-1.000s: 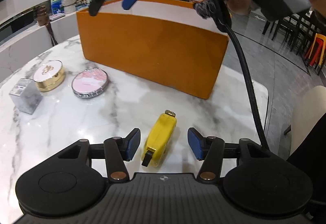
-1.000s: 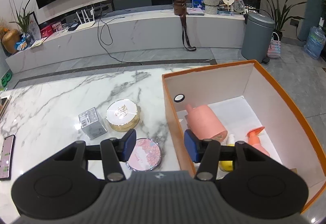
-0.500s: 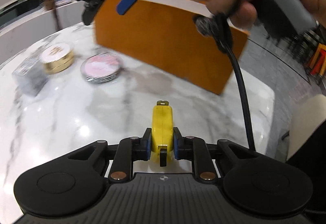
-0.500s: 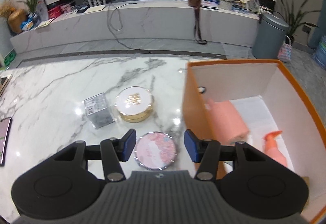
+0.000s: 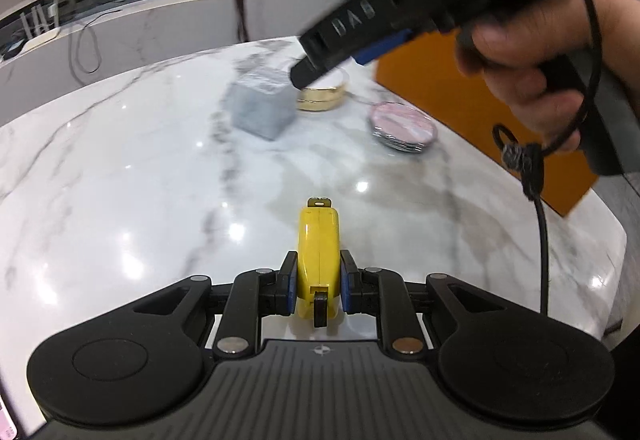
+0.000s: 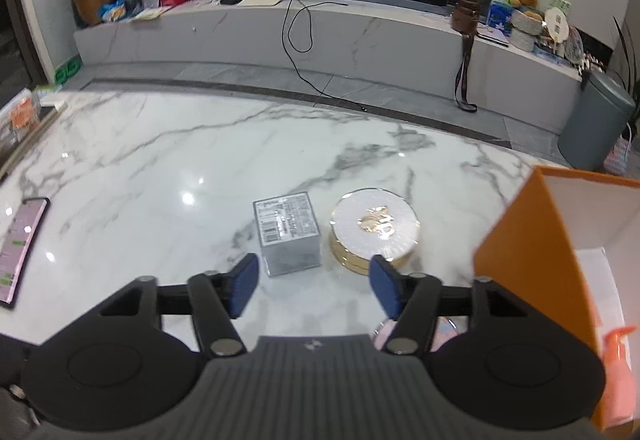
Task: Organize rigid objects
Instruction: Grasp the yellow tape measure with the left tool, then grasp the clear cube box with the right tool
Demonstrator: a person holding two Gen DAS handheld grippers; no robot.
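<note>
Left claw (image 5: 319, 290): jaws now closed on the yellow tape measure (image 5: 319, 254), pads pressing both flat sides, its metal hook end pointing away from me. A second ago those jaws stood wide apart with the tape measure lying loose between them; half a second ago they had just pinched in. Whether it has left the worktop (image 5: 140, 179) I cannot tell. Judgement: grasp done, carry to the orange box (image 5: 460, 95) comes next.

Right claw (image 6: 312, 282): jaws wide apart, holding nothing. It has swung off the box, which now sits at the right edge of its view, and points at the grey carton (image 6: 289, 234), with the gold round tin (image 6: 375, 230) just beside that. The pink round compact (image 5: 403, 123) lies between tin and box. Judgement: carton is likely my next pick.

Box interior: only a pink spray bottle (image 6: 620, 368) shows.

Writing: "DAB" reads along the right claw's body in the left view. Carton top carries a printed label with a barcode, too small to read. Tin lid has a gold emblem, unreadable. Phone (image 6: 20, 244) at worktop's left edge, screen lit.
</note>
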